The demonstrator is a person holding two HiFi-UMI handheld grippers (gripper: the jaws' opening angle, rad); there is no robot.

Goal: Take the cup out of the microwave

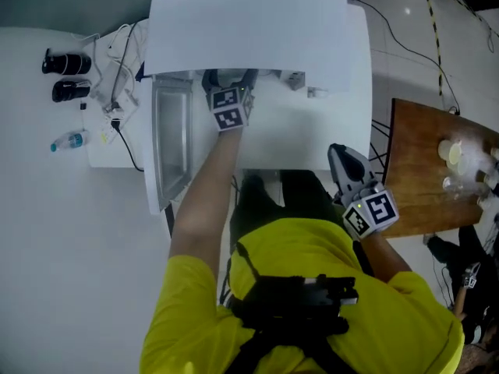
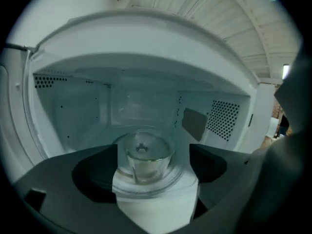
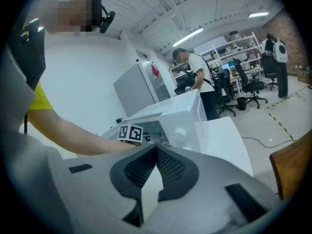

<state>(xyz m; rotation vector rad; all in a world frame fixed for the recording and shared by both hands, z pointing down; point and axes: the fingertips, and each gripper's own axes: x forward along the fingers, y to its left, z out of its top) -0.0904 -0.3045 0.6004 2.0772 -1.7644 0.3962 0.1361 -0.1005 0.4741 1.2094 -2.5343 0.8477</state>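
Inside the open microwave (image 1: 249, 22), a clear glass cup (image 2: 145, 156) stands upright on the round glass turntable (image 2: 168, 182), near the middle of the cavity. The task is at an early stage: the door (image 1: 171, 142) is swung open to the left, but the cup has not been gripped or lifted, so the grasp, the lift and the carry out all seem left to do. The left tool (image 1: 230, 79) is at the mouth of the cavity, just under the front edge of the microwave's top, at the end of a bare forearm stretched forward from a yellow sleeve. It points into the cavity and slightly down. Its jaws stand wide apart and empty; the cup lines up with the gap between them, but neither pad touches it and it appears to sit a little ahead of the tips. The right tool (image 1: 340, 158) is held back beside the person's body, well apart from the microwave, over the edge of the white counter (image 1: 312, 142). Its jaws are closed tip to tip with nothing between them.
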